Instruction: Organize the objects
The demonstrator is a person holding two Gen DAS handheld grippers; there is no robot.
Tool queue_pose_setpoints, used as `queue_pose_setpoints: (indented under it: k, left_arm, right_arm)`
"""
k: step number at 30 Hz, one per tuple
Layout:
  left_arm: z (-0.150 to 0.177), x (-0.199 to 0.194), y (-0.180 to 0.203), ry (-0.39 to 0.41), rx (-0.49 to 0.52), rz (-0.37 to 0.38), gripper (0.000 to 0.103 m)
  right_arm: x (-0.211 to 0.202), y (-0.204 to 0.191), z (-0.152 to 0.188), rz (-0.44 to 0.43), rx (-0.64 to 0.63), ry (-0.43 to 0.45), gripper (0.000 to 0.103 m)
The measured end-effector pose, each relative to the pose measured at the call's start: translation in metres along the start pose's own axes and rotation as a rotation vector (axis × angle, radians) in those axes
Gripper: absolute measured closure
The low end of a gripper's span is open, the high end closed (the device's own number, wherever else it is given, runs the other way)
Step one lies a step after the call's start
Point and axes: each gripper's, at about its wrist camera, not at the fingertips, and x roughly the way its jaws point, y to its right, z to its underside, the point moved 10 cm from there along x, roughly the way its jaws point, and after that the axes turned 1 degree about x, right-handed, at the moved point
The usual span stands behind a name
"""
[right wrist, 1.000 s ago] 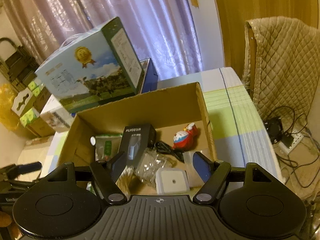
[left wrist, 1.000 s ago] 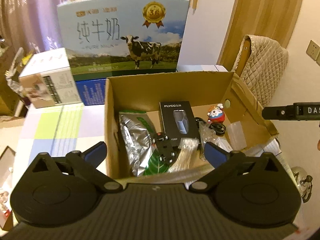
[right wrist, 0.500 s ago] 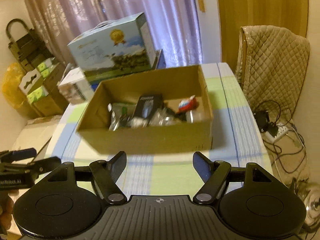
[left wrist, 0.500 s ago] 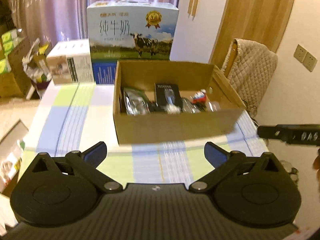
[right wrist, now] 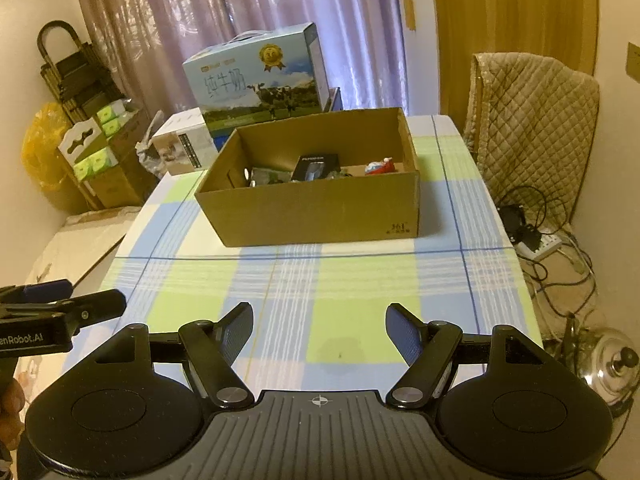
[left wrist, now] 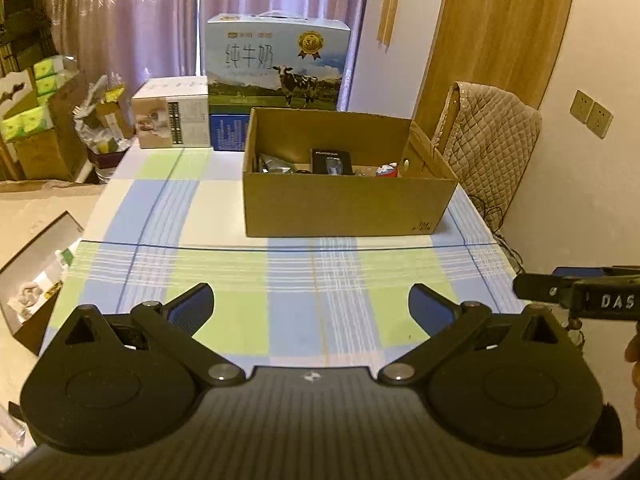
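A: Where's your box [left wrist: 348, 204]?

B: On the counter [left wrist: 224, 276], straight ahead of both hand-held grippers and well apart from them, its long side lying across your view. Items sit inside; a black pack [right wrist: 316, 166] and a red toy [right wrist: 379, 167] show over the rim.

A: And your hands?

B: Left hand-held gripper [left wrist: 311, 308] is spread wide and empty; so is the right hand-held gripper [right wrist: 320, 330]. The right one looks slightly nearer the box's toy end.

Mauve curtains [left wrist: 132, 20] hang behind the checked-cloth table [left wrist: 296, 280]; a quilt-covered chair [left wrist: 488, 128] stands right of the table, below a wooden door [left wrist: 500, 28]; warm, dim light.
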Motion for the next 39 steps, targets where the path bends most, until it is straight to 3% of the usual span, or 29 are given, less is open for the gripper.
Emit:
queue_pose_setpoints:
  k: [6,17,39]
  left_arm:
    - [0.016,-0.015,0.001,-0.007,0.006,-0.010,0.001]
    - [0.040,-0.026,0.005,-0.022,-0.015,-0.001,0.001]
    - [0.046,-0.024,0.018,-0.026,-0.018,0.015,0.001]
  right_arm:
    - [-0.018,0.000,0.016,0.029,-0.028,0.021,0.032]
    - [-0.028,-0.002,0.043,0.006,-0.016,0.001,0.032]
    - [-0.033,-0.009,0.042,0.001,-0.027,0.018,0.032]
